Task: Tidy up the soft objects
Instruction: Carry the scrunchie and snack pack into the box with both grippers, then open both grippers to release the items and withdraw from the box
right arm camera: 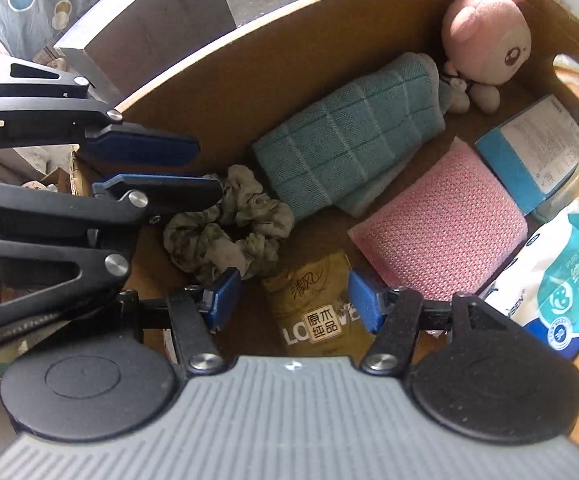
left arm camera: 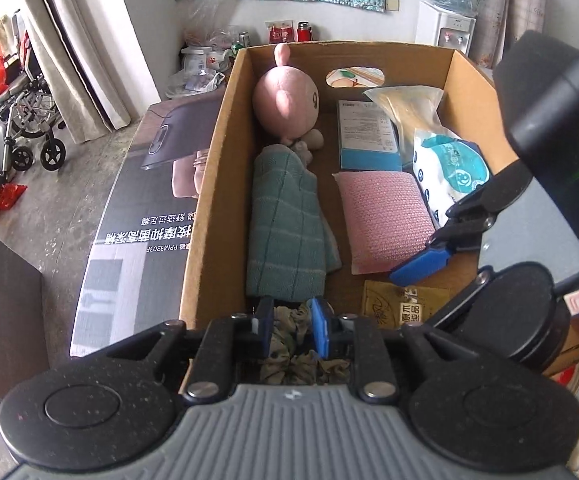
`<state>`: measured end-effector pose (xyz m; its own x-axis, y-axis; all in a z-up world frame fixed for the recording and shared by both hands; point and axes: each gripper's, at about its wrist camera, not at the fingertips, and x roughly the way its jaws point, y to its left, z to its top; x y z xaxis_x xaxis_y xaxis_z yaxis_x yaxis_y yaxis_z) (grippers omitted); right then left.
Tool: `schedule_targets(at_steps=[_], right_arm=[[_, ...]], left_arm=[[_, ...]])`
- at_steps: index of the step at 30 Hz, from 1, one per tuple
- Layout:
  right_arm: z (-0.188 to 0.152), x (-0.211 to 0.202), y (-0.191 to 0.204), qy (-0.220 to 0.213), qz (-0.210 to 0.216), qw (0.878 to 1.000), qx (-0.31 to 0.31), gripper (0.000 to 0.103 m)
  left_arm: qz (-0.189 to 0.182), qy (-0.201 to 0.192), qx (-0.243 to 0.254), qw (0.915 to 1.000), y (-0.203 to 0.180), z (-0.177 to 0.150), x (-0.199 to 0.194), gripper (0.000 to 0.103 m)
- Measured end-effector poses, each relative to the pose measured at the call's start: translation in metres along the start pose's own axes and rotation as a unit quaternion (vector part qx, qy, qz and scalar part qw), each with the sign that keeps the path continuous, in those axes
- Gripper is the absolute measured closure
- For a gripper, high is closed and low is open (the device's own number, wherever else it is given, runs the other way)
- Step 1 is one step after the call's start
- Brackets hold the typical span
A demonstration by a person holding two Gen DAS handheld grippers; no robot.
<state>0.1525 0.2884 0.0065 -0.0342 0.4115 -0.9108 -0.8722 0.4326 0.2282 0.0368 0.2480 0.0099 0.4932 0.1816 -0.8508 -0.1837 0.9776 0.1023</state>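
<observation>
room: concrete floor, a wheelchair (left arm camera: 17, 120) at the far left by a pale curtain, a water dispenser (left arm camera: 447, 28) against the back wall, floral cloth hung above.
box: open cardboard box (left arm camera: 209, 184) standing on a flattened printed carton (left arm camera: 137, 216); all the soft things lie on its floor.
plush toy: pink plush (left arm camera: 287, 100) at the far end, head against the left wall of the box.
towel: rolled teal checked towel (left arm camera: 285, 224) lying lengthwise along the left wall, its far end touching the plush.
sponge: pink mesh sponge (left arm camera: 385, 216) just beside the towel, on its right.
packets: blue-and-white carton (left arm camera: 367, 136) beyond the sponge; wet-wipe pack (left arm camera: 449, 172) to its right; brown tissue pack (right arm camera: 317, 304) at the near end.
scrunchie: olive-grey scrunchie (right arm camera: 229, 224) on the box floor at the near end, touching the towel's near edge.
left gripper (left arm camera: 291, 326): jaws spread a little apart, the scrunchie between and under the blue pads; whether they pinch it cannot be told.
right gripper (right arm camera: 295, 300): jaws wide apart, hovering over the tissue pack, holding nothing.
</observation>
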Motion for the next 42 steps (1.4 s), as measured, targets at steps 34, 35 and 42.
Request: schedule_targets(at_steps=[34,35,42], right_arm=[[-0.011,-0.011,-0.055,0.056,0.065,0.987,0.134,0.031],[-0.011,-0.002,-0.055,0.071,0.062,0.986,0.135,0.031],[-0.009,0.016,-0.05,0.065,0.092,0.981,0.16,0.029]], left_arm=[[0.011,-0.147,-0.118,0.982,0.032,-0.015,-0.086,0.018],[0.013,-0.15,-0.12,0.9812,0.032,-0.016,-0.087,0.017],[0.015,-0.152,-0.133,0.9793,0.037,-0.028,-0.092,0.017]])
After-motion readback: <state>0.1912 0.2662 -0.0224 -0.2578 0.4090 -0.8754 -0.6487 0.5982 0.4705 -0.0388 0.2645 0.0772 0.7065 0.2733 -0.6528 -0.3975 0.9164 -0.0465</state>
